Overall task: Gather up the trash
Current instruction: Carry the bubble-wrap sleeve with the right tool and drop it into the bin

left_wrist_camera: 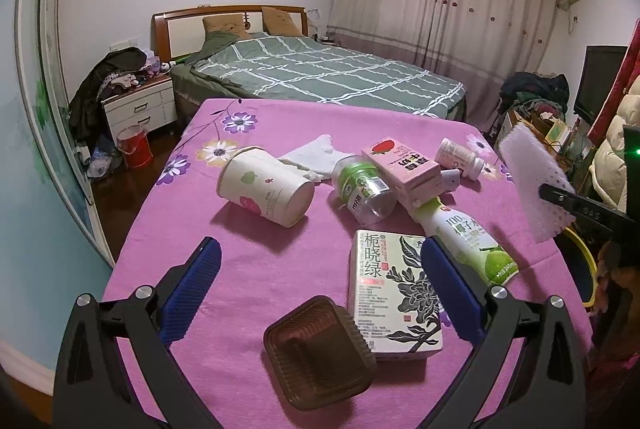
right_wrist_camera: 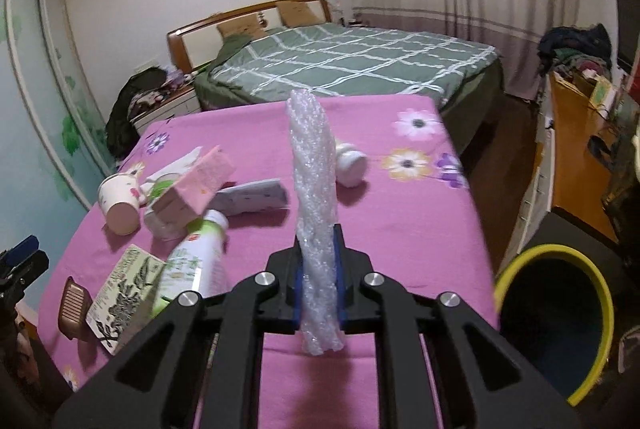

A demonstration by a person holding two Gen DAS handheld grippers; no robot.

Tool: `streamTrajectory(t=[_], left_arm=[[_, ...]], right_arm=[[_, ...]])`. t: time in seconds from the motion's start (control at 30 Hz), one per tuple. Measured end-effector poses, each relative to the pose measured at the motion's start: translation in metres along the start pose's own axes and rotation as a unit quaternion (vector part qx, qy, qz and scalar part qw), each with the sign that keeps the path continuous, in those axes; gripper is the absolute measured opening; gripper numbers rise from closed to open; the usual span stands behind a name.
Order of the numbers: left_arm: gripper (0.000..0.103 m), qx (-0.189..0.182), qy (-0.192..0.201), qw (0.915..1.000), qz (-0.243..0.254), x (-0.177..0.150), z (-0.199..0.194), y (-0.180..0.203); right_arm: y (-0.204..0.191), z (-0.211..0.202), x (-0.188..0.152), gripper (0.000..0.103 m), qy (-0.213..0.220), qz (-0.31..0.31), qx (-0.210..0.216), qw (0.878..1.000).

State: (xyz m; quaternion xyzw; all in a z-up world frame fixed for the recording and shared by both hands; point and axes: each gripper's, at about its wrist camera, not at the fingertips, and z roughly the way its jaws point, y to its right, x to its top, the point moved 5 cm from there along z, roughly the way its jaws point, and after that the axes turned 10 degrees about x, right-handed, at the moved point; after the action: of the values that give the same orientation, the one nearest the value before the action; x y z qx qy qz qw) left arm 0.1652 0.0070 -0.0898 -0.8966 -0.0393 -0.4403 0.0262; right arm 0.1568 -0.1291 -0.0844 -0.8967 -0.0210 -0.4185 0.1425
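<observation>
White foam sheet [right_wrist_camera: 316, 213] upright, pinched between fingers [right_wrist_camera: 339, 269].

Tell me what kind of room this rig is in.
A bedroom in a home, most likely. A made bed with a wooden headboard stands behind the pink-clothed table, a cluttered nightstand sits beside it, and long curtains cover the far wall.
</observation>
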Motion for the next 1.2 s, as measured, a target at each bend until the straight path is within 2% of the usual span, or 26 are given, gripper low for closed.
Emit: streamTrajectory(t=[0.27,0.6,0.97,1.03,1.07,1.1,1.17,1.2], left_arm=[[0.098,-0.005,0.004,0.9998,0.016,0.003,-0.003,0.015],[0.098,-0.014,0.002,0.9991,0.039,0.004,-0.002,0.039],[0.098,-0.018,-0.003,0.9977,0.066,0.004,0.004,0.06],[0.098,-0.019,-0.004,0.9975,0.069,0.004,0.005,0.063],[0.098,-0.019,-0.005,0.9973,0.07,0.003,0.006,0.064],[0.098,-0.019,-0.006,0.9972,0.072,0.004,0.007,0.065],[0.098,-0.017,-0.009,0.997,0.075,0.003,0.01,0.067],[0.098,-0.017,-0.011,0.9968,0.077,0.002,0.011,0.068]], right_arm=[[0.062,-0.032,-0.013,0.012,0.013,0.044,-0.049,0.998],[0.149,-0.067,-0.042,0.012,0.014,0.106,-0.122,0.987],[0.203,-0.061,-0.08,0.013,-0.019,0.158,-0.156,0.975],[0.209,-0.058,-0.085,0.015,-0.023,0.167,-0.158,0.973],[0.211,-0.057,-0.086,0.022,-0.025,0.17,-0.159,0.972],[0.213,-0.057,-0.088,0.033,-0.026,0.172,-0.161,0.972],[0.215,-0.057,-0.089,0.043,-0.025,0.172,-0.165,0.971],[0.215,-0.057,-0.09,0.043,-0.024,0.173,-0.165,0.971]])
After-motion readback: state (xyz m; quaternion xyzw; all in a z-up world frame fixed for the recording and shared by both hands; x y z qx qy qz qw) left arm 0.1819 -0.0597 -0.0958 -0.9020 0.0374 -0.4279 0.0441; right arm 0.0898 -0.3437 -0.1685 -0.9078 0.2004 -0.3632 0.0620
